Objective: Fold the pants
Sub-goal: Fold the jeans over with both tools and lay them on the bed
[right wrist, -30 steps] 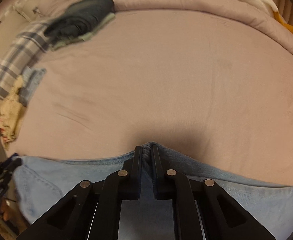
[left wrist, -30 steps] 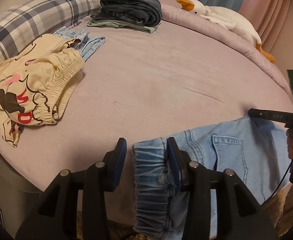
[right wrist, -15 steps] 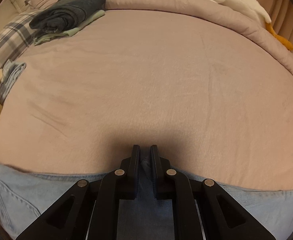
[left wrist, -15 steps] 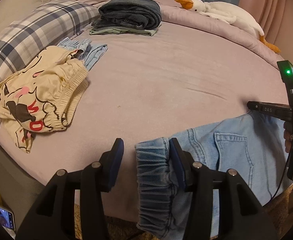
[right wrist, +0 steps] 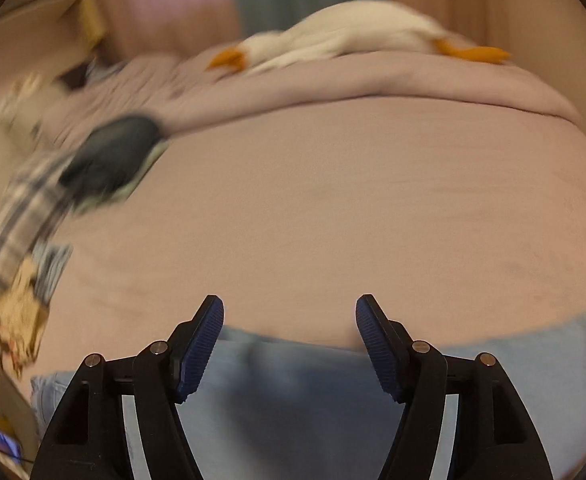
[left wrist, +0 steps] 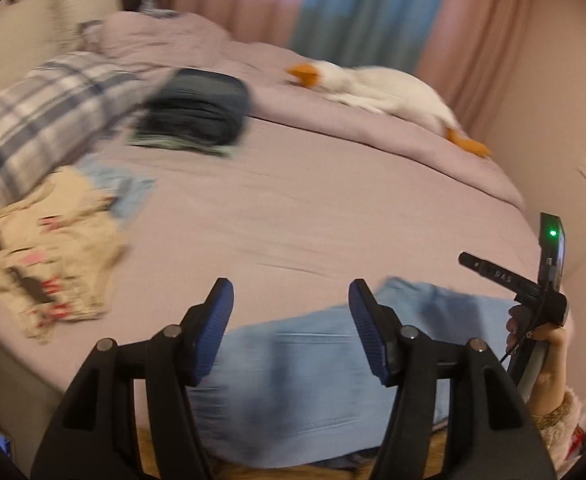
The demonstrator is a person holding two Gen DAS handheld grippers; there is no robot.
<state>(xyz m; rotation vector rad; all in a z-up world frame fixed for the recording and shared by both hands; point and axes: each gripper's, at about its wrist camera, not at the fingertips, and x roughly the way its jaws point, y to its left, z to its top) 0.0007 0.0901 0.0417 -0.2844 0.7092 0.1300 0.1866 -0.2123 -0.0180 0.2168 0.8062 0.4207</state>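
Both hand-held grippers released, "DAS" legible

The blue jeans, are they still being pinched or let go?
Let go. Both the left gripper and right gripper are open, and the blue jeans lie loose on the bed.

Finger of right gripper (left wrist: 497, 276): white letters "DAS" along the black bar, small but legible in the left wrist view.
Cream printed garment (left wrist: 41, 268): red and pink marks, too smeared by motion to read (could be lettering, can't tell).
Light-blue pants (left wrist: 293, 380): no readable label or tag.
Right wrist view: nothing legible anywhere.
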